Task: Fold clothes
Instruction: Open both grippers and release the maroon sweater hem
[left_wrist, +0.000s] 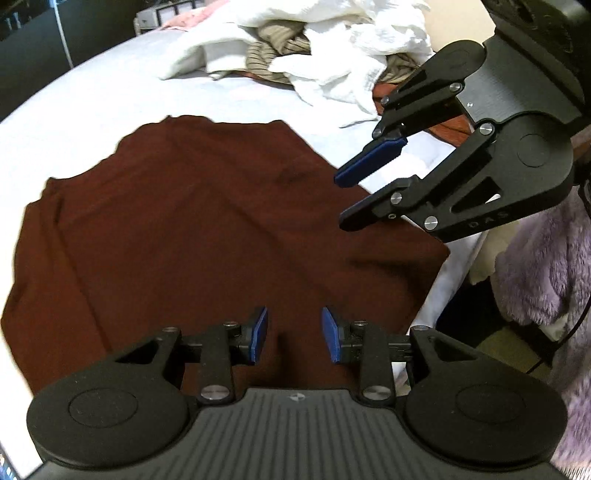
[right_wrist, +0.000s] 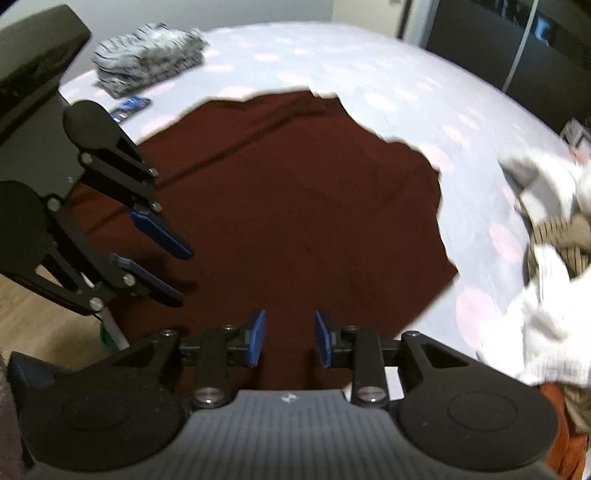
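Left gripper (left_wrist: 294, 335), right gripper (right_wrist: 289, 338) tilted downward (jaws parted, empty).

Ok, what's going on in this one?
Someone is folding laundry on a bed with a handheld tool in each hand. A dark red garment lies spread flat. The left tool and right tool both hover over its near edge, open and holding nothing. A heap of unfolded clothes waits off to one side.
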